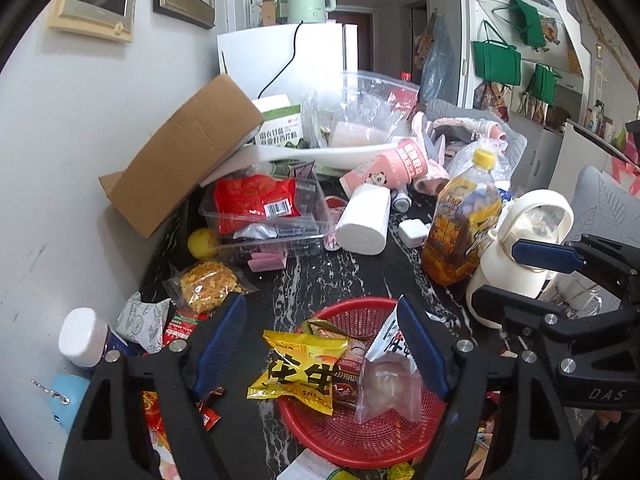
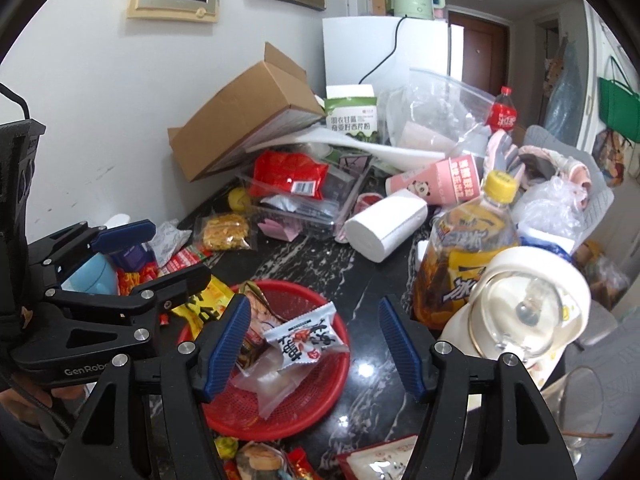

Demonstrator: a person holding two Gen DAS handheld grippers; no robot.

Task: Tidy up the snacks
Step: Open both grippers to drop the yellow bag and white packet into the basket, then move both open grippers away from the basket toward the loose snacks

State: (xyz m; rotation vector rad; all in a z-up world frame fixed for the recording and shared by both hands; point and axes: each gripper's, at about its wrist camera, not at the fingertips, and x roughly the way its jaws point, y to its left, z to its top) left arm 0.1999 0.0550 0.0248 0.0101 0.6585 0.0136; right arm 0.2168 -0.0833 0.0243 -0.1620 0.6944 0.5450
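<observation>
red mesh basket (image 1: pixel 372 436) of crinkly snack packets (image 1: pixel 300 372), left fingers (image 1: pixel 218 344) apart; right fingers (image 2: pixel 224 344) apart, empty

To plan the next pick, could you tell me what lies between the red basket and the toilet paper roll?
Only bare black marble tabletop lies between the red basket and the toilet paper roll, seen in both wrist views.
</observation>
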